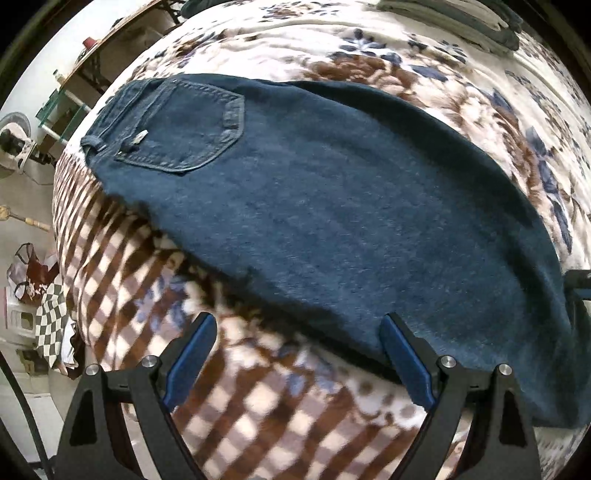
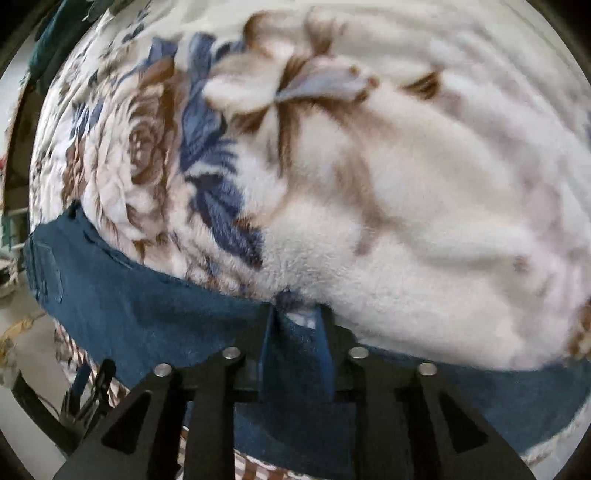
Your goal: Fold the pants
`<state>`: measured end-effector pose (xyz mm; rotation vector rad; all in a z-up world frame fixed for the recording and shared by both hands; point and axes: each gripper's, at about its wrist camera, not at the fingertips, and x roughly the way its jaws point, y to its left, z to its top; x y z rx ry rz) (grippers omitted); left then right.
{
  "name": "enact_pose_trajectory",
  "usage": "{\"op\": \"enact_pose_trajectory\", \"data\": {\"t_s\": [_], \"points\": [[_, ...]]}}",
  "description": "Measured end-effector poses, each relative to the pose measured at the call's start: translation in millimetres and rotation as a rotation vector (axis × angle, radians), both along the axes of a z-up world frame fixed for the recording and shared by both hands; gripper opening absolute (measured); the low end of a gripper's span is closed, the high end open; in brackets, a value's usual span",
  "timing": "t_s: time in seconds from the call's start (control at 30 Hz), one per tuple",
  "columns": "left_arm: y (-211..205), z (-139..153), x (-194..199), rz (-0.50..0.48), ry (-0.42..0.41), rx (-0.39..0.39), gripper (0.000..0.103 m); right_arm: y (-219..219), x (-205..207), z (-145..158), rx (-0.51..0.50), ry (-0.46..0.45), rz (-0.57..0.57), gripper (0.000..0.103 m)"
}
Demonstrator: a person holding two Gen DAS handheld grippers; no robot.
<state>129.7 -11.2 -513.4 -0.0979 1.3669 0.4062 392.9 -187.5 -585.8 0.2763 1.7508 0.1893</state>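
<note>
Dark blue jeans [image 1: 314,206] lie flat on a floral blanket [image 1: 406,55], folded lengthwise, back pocket [image 1: 177,125] at the far left. My left gripper [image 1: 297,354] is open above the jeans' near edge; its right finger [image 1: 404,363] lies over the denim, its left finger [image 1: 190,360] over the checked border. In the right wrist view, my right gripper [image 2: 297,319] is shut on the far edge of the jeans [image 2: 147,314], where denim bunches between the blue pads.
The blanket covers a bed with a brown checked border [image 1: 258,413] hanging at the near side. Folded dark clothes [image 1: 461,22] lie at the far right. A shelf [image 1: 74,74], a fan [image 1: 14,140] and bags [image 1: 33,280] stand left of the bed.
</note>
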Motion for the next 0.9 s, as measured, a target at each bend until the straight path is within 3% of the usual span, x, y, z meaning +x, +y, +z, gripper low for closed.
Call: {"op": "enact_pose_trajectory", "data": {"t_s": [0.03, 0.1, 0.2, 0.27, 0.33, 0.43, 0.5, 0.53, 0.6, 0.63, 0.77, 0.83, 0.9], "points": [[4.4, 2.7, -2.1, 0.016, -0.008, -0.018, 0.091, 3.1, -2.4, 14.7, -0.032, -0.041, 0.009, 0.051], [15.3, 8.0, -4.8, 0.071, -0.037, -0.108, 0.091, 12.6, -9.4, 35.0, -0.034, -0.112, 0.037, 0.066], [14.6, 7.9, -0.4, 0.102, -0.07, -0.195, 0.091, 32.2, -39.4, 48.8, -0.025, -0.16, 0.102, 0.067], [-1.0, -4.5, 9.2, 0.044, -0.027, -0.17, 0.091, 36.8, -59.0, 34.7, -0.063, -0.133, 0.121, 0.067], [-18.0, -27.2, 14.5, -0.022, 0.059, -0.095, 0.091, 21.2, -78.9, 3.3, -0.106, -0.069, 0.094, 0.067], [-25.1, -32.4, 13.7, -0.069, 0.077, -0.079, 0.091, 0.7, -93.5, 0.6, -0.074, -0.105, 0.03, 0.067], [-30.7, -18.5, 13.6, -0.097, 0.062, -0.063, 0.091, -22.4, -101.8, 13.3, 0.004, -0.121, -0.063, 0.069], [-35.2, -10.9, 12.0, -0.108, 0.049, -0.059, 0.091, -46.1, -104.5, 20.6, 0.068, -0.135, -0.153, 0.08], [-46.6, 5.2, 10.0, -0.13, 0.017, -0.068, 0.091, -99.5, -125.2, 31.6, 0.175, -0.162, -0.389, 0.093], [-53.6, 12.5, 8.9, -0.137, 0.003, -0.083, 0.091, -137.5, -143.8, 37.8, 0.194, -0.193, -0.543, 0.093], [-75.4, 28.3, 2.6, -0.145, -0.025, -0.136, 0.091, -260.2, -228.0, 33.4, 0.088, -0.236, -1.031, 0.093], [-86.1, 26.6, 4.9, -0.153, -0.014, -0.144, 0.091, -293.7, -252.2, 19.9, 0.084, -0.225, -1.134, 0.093], [-87.1, 19.1, 11.5, -0.159, 0.017, -0.146, 0.091, -318.1, -259.0, -11.4, 0.239, -0.276, -1.163, 0.091]]}}
